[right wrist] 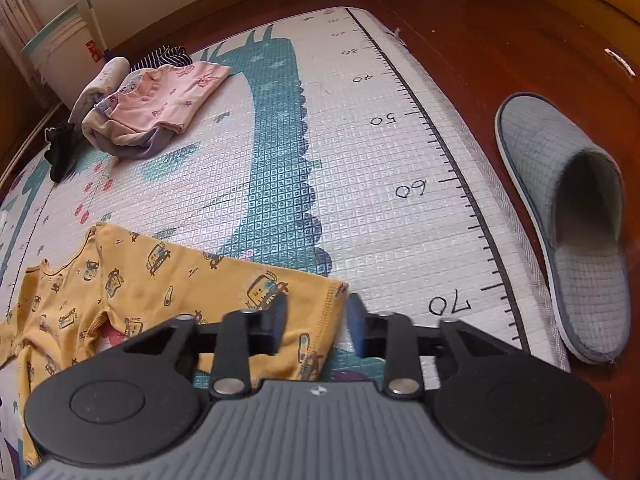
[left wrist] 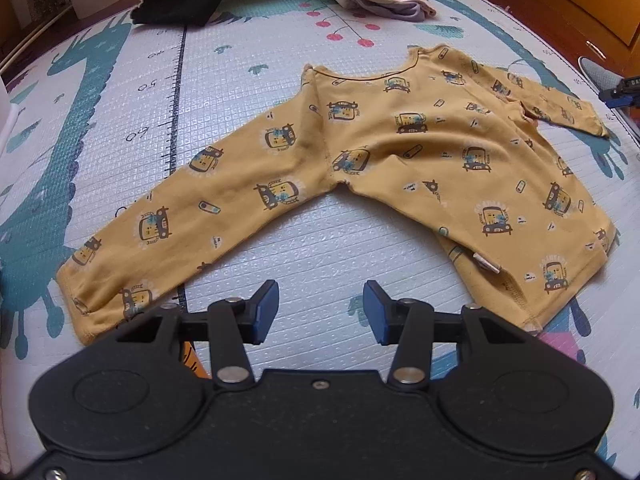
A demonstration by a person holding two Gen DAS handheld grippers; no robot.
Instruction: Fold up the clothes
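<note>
A yellow long-sleeved shirt [left wrist: 420, 152] lies spread flat on a play mat [left wrist: 248, 80], unfolded. Both the left gripper [left wrist: 320, 312] and right gripper [right wrist: 318, 326] stand partly open, holding nothing. All folding remains.

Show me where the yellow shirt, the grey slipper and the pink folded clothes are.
yellow shirt [left wrist: 432, 148]: left wrist view, middle of its chest.
grey slipper [right wrist: 560, 216]: right wrist view, quilted top over the toe.
pink folded clothes [right wrist: 172, 96]: right wrist view, top pink layer.

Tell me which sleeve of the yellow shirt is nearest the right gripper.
The sleeve whose cuff lies between the open right gripper fingers, beside the ruler's 70 mark; the shirt's other sleeve stretches toward the left gripper.
</note>
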